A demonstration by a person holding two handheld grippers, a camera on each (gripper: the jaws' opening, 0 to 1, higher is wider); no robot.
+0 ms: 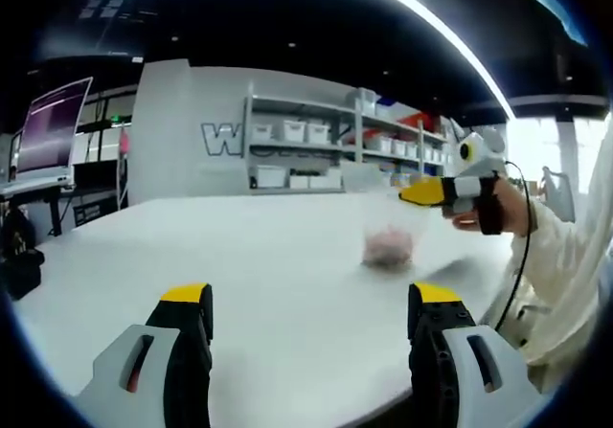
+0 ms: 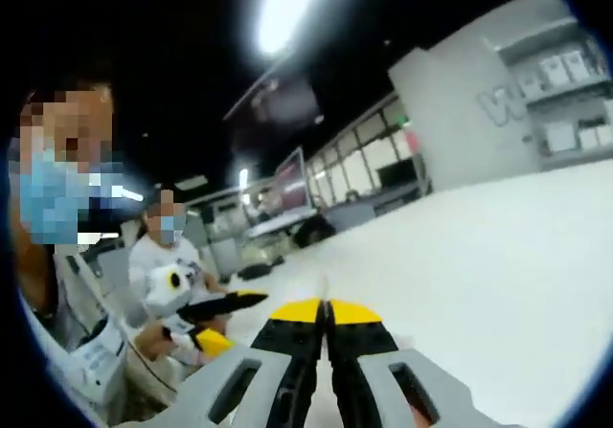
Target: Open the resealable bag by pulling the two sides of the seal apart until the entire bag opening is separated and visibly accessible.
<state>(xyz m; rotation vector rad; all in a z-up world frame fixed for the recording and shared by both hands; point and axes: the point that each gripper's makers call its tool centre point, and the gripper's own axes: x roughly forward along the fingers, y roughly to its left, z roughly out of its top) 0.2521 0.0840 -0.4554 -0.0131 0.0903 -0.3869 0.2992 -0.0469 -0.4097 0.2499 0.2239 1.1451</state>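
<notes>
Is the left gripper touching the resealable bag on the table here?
Apart. The left gripper view shows the left gripper open, with bare white table between its jaws and the blurred bag farther ahead.

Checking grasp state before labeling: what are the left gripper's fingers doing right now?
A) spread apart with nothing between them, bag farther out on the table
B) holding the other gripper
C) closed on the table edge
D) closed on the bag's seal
A: in the left gripper view the left gripper has its fingers wide apart over the white table, and the blurred clear bag sits beyond them.
</notes>
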